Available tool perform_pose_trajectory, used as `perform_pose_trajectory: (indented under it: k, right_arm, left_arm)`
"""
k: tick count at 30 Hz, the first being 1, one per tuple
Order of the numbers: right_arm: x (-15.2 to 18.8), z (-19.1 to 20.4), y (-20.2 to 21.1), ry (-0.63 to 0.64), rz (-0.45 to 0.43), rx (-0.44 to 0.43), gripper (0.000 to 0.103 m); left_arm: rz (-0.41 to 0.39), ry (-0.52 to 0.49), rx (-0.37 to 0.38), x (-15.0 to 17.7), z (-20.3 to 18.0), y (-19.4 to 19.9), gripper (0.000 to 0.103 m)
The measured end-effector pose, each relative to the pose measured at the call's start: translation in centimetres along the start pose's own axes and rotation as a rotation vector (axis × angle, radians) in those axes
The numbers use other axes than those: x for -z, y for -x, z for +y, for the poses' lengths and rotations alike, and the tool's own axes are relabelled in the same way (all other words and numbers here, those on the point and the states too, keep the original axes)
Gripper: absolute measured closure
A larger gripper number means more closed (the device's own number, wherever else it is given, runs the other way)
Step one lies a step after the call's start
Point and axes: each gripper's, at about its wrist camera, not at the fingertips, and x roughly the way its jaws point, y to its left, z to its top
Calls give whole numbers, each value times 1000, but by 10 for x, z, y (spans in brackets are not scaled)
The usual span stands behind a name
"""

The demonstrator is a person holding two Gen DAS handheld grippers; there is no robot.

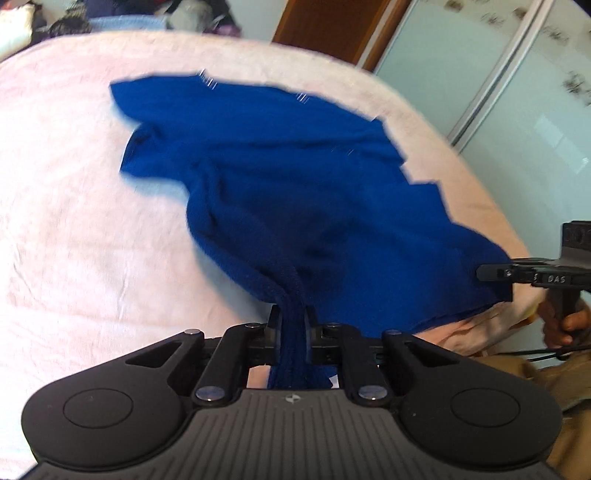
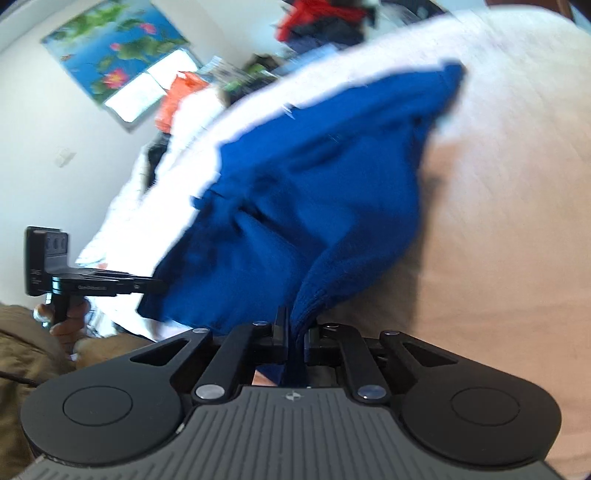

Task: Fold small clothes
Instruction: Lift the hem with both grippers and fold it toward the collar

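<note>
A dark blue garment lies spread over a pale pink bed cover, its near part lifted. My left gripper is shut on a bunched edge of the garment. My right gripper is shut on another edge of the same blue garment. The right gripper also shows in the left wrist view at the garment's right corner. The left gripper shows in the right wrist view at the garment's left corner. Both views are blurred by motion.
The pink bed cover fills most of both views. Sliding glass doors and a wooden door stand beyond the bed. A flower picture hangs on the wall, with piled clothes behind the bed.
</note>
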Motion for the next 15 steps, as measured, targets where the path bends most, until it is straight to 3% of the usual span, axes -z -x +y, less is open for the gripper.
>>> perform_pose_trajectory:
  k: [11,13,15]
  right_arm:
    - [-22,54,53,246,-230,-213,91]
    - [-25,51,55,238,-237,-229,91]
    - [-27,42,49,202,-220,-202,91]
  left_arm:
    - [-364,-101,93,-11,-12,96,93]
    - [-391,-87,72,-14,-9,96,93]
    - [-355,-47,53,-17,-1,85,93]
